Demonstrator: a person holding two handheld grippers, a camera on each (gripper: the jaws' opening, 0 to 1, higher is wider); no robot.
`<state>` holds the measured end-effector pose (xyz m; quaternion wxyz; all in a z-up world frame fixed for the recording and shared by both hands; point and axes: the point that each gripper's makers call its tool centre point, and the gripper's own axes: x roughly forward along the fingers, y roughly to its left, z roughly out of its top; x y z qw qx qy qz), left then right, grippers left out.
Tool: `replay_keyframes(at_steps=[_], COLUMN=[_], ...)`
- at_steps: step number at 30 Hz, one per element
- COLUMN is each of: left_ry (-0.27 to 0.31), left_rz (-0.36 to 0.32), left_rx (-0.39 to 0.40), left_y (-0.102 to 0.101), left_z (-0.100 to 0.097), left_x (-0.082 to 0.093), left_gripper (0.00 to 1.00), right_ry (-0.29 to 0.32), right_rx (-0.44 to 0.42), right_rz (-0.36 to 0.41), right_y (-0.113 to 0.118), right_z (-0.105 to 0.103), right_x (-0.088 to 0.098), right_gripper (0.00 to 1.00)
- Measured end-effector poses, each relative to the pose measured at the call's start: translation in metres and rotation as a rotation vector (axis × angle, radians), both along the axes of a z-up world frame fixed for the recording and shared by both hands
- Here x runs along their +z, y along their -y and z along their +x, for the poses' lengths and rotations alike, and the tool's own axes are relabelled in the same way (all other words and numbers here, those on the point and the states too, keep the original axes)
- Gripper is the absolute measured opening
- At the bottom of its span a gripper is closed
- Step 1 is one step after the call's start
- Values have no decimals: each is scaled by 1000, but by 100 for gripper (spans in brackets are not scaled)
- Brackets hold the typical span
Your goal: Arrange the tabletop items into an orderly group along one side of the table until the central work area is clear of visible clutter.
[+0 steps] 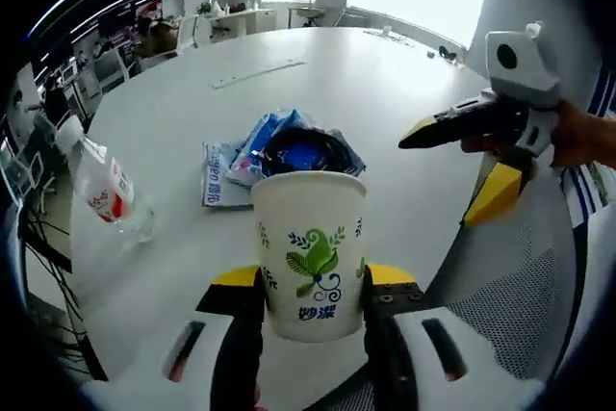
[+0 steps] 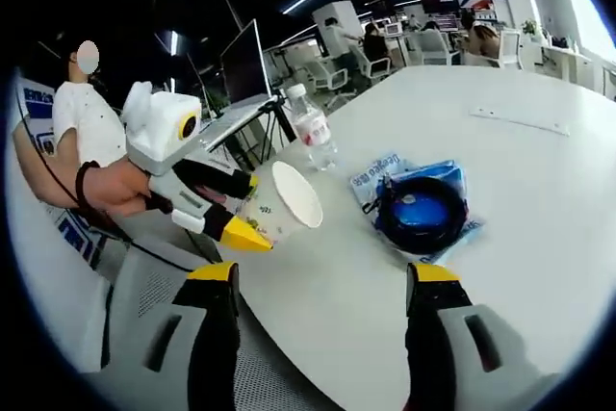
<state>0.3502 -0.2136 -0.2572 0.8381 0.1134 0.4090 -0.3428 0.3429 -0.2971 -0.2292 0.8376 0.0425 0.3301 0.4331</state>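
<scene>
Between left gripper (image 1: 313, 286) jaws, paper cup (image 1: 310, 249).

I count one paper cup (image 1: 310, 252), one clear plastic bottle (image 1: 104, 187), one blue packet (image 1: 231, 163) lying flat, one coil of black cable (image 2: 421, 211) on top of it, and one thin flat strip (image 1: 258, 73) farther back. That makes five items on one white worktop (image 1: 385, 93).

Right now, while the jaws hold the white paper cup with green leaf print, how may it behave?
The white paper cup with green leaf print is thin-walled, so it probably dents under hard squeezing. It looks empty, likely light. Set down, it may tip easily.
</scene>
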Motion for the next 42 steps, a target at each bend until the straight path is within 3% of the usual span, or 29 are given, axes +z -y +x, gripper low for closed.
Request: replay_keyframes(at_steps=[9, 18, 31, 42], left_ry=[6, 30, 53, 46], left_rz=[4, 30, 39, 44], left_rx=[-108, -190, -257, -280], left_y=[26, 38, 49, 45], left_z=[-13, -18, -17, -19], left_x=[4, 6, 9, 5], left_gripper=[40, 40, 40, 40], right_ry=[-18, -31, -59, -68], right_rx=[60, 96, 130, 167], right_rz=[36, 61, 145, 203], right_y=[-19, -27, -33, -46], right_z=[1, -2, -7, -13], right_x=[1, 2, 10, 21], right_gripper=[66, 60, 34, 13])
